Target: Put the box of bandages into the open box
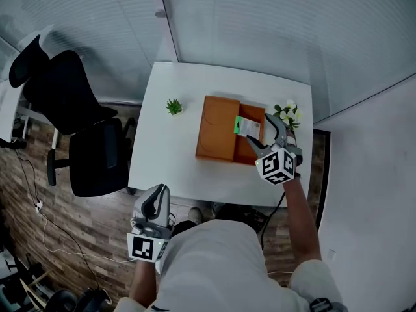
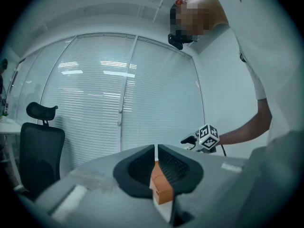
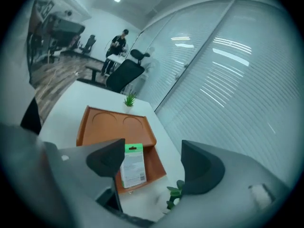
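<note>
The orange open box [image 1: 218, 129] lies on the white table [image 1: 166, 158], its lid folded out flat to the left. The green-and-white box of bandages [image 1: 247, 127] lies flat in the box's right half. My right gripper [image 1: 258, 127] hovers open just above it, nothing between its fingers. In the right gripper view the bandage box [image 3: 132, 167] rests in the orange box [image 3: 116, 127] below the open right gripper [image 3: 152, 151]. My left gripper [image 1: 158, 190] hangs shut and empty below the table's near edge; in its own view, past the left gripper [image 2: 156, 148], a sliver of the orange box [image 2: 161, 186] shows.
A small green plant [image 1: 173, 106] stands left of the orange box, and a pot of white flowers [image 1: 287, 114] stands at its right, close to the right gripper. A black office chair [image 1: 71, 109] sits left of the table. Window blinds run behind.
</note>
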The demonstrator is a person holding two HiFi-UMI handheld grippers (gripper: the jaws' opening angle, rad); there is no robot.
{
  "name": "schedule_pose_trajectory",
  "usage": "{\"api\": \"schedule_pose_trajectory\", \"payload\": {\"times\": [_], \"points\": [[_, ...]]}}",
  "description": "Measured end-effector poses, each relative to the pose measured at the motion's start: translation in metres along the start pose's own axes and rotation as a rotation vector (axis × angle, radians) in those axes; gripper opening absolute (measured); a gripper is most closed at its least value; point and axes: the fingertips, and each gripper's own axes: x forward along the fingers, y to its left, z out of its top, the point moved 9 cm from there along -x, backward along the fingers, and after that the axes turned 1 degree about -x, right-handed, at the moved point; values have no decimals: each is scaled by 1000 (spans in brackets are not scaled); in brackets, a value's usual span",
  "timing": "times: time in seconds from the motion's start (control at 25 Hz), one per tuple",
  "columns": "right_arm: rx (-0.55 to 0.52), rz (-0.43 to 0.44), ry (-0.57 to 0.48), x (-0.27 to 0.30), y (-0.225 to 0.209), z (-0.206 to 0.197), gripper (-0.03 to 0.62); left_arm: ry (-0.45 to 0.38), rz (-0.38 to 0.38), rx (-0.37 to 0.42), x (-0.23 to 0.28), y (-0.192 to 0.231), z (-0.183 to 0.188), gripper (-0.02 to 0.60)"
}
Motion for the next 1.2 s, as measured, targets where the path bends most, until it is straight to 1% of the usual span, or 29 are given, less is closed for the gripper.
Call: {"api": "schedule_pose_trajectory", "payload": {"times": [0.04, 0.12, 0.2, 0.24, 0.32, 0.4, 0.52, 0.64, 0.8, 1.0, 1.08, 1.2], "points": [[70, -8, -33, -7, -2, 2, 357, -2, 1, -1, 0, 0, 0, 28], [203, -28, -95, -22, -6, 5, 328, -9, -3, -4, -1, 0, 0, 28], [307, -48, -153, -40, -7, 10, 308, -31, -20, -2, 0, 0, 2, 28], [344, -59, -181, -48, -7, 12, 281, -33, -23, -1, -1, 1, 2, 28], [397, -87, -226, -66, -3, 16, 242, -18, -18, 6, -4, 2, -2, 28], [444, -120, -263, -86, 2, 18, 195, -23, -28, 13, -6, 2, -2, 28], [538, -196, -335, -120, 14, 22, 98, -53, -54, 9, -5, -1, 0, 28], [576, -277, -379, -157, 33, 32, 14, -37, -44, 16, -8, 1, -2, 28], [617, -318, -379, -195, 60, 37, 11, -47, -52, 18, -12, 3, -2, 28], [714, -370, -425, -230, 67, 31, 11, -63, -91, 26, -22, 1, 0, 28], [726, -388, -436, -241, 69, 31, 2, -72, -110, 29, -28, 1, 1, 28], [710, -409, -419, -258, 80, 34, 0, -77, -135, 35, -42, 1, 2, 28]]}}
